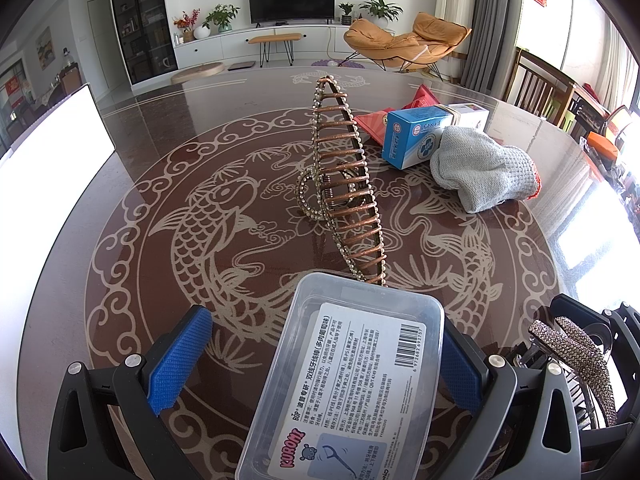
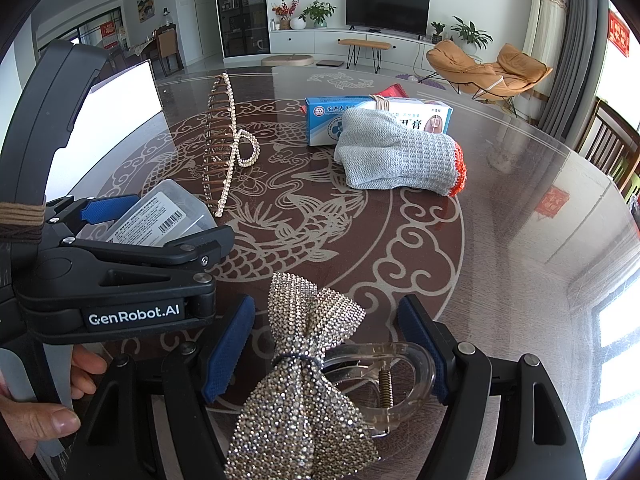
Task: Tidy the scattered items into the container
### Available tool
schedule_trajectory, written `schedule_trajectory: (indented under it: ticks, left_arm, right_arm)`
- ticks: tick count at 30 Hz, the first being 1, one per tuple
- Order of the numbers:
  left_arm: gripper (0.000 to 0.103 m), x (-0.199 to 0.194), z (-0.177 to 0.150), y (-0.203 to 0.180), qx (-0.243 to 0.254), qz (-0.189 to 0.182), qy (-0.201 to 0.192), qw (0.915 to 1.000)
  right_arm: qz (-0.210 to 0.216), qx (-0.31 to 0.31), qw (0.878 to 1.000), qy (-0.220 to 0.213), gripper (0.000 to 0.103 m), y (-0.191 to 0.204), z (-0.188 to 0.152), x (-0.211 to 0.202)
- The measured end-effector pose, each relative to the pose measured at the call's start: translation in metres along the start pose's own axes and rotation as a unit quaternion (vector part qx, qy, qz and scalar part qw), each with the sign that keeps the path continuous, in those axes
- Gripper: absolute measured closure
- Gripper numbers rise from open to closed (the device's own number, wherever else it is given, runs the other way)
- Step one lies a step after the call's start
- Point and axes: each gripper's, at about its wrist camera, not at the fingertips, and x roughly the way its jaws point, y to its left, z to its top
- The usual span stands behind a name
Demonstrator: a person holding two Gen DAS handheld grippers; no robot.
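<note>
My left gripper (image 1: 324,360) is open around a clear plastic floss-pick box (image 1: 348,380) that lies between its blue pads; the right pad touches the box, the left pad stands apart. The box also shows in the right wrist view (image 2: 156,216). My right gripper (image 2: 328,352) is open, with a rhinestone bow hair clip (image 2: 304,380) lying between its fingers. A copper hair claw with pearls (image 1: 344,184) stands on the table just beyond the box. Farther right lie a grey knit glove (image 1: 480,168) and a blue medicine box (image 1: 420,136).
A white container (image 1: 52,168) stands at the table's left edge. A red packet (image 1: 400,116) lies behind the blue box. The round dark table (image 1: 200,152) has a fish pattern. Wooden chairs (image 1: 536,84) stand at the far right.
</note>
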Motion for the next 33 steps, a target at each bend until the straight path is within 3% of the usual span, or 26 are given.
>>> schedule_trajectory:
  ticks: [16, 24, 28, 33]
  left_arm:
    - [0.000, -0.010, -0.017, 0.000, -0.003, 0.003, 0.000, 1.0000]
    - [0.000, -0.019, -0.029, 0.000, 0.021, -0.017, 0.002, 0.9996]
    - [0.000, -0.009, -0.014, 0.004, 0.021, -0.016, 0.026, 0.9993]
    - [0.000, 0.005, 0.009, 0.000, 0.017, -0.011, 0.018, 0.9996]
  right_arm:
    - [-0.011, 0.018, 1.000, 0.000, 0.028, -0.007, -0.012, -0.013]
    - [-0.017, 0.026, 1.000, 0.000, 0.028, -0.012, -0.020, -0.020]
    - [-0.018, 0.026, 1.000, 0.000, 0.028, -0.011, -0.020, -0.020]
    - [-0.018, 0.026, 1.000, 0.000, 0.028, -0.011, -0.020, -0.020]
